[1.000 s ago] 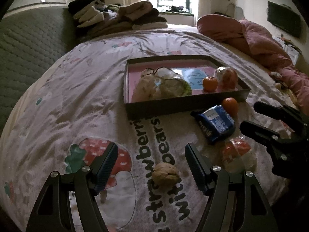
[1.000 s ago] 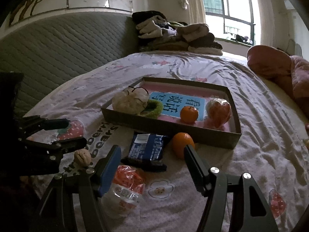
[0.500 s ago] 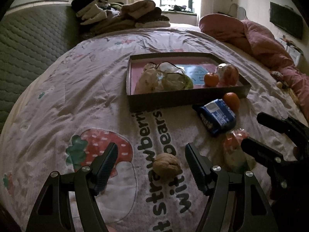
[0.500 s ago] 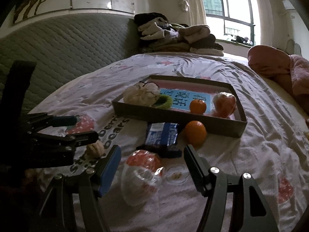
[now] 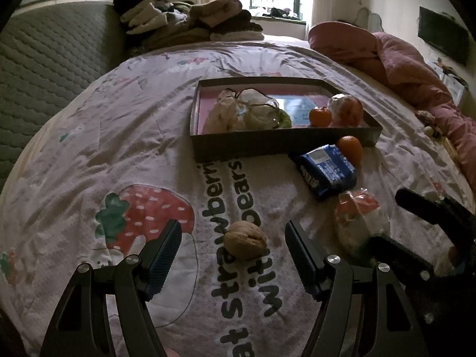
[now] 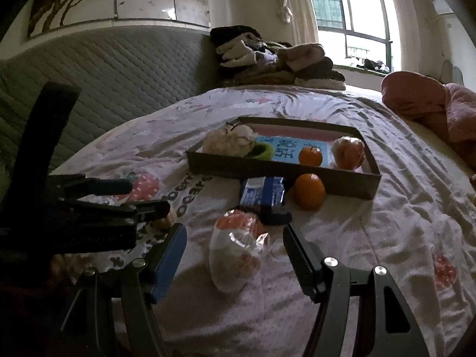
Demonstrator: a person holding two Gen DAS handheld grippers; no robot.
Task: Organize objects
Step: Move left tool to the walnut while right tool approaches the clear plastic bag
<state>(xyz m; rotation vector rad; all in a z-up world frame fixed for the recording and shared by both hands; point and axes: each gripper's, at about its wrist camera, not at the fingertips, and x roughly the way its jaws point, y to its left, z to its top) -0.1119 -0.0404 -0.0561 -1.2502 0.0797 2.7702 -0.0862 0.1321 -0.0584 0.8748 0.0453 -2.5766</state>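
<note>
A walnut (image 5: 244, 239) lies on the bedspread between the fingers of my open left gripper (image 5: 232, 232), untouched. A clear wrapped snack with an orange end (image 6: 238, 247) lies between the fingers of my open right gripper (image 6: 235, 238); it also shows in the left wrist view (image 5: 360, 220). A blue packet (image 6: 263, 196) and a loose orange (image 6: 309, 192) lie in front of a shallow cardboard box (image 6: 267, 172). The box holds a white bag (image 6: 229, 142), an orange (image 6: 310, 156) and a wrapped orange (image 6: 348, 152).
A padded grey headboard (image 6: 119, 68) runs along the left. Folded clothes (image 6: 267, 59) are stacked at the far end of the bed. A pink duvet (image 5: 401, 62) lies bunched along the right side.
Both grippers have moved forward and lower. The walnut now sits between the left fingers and the wrapped snack between the right fingers. Both stay open.
</note>
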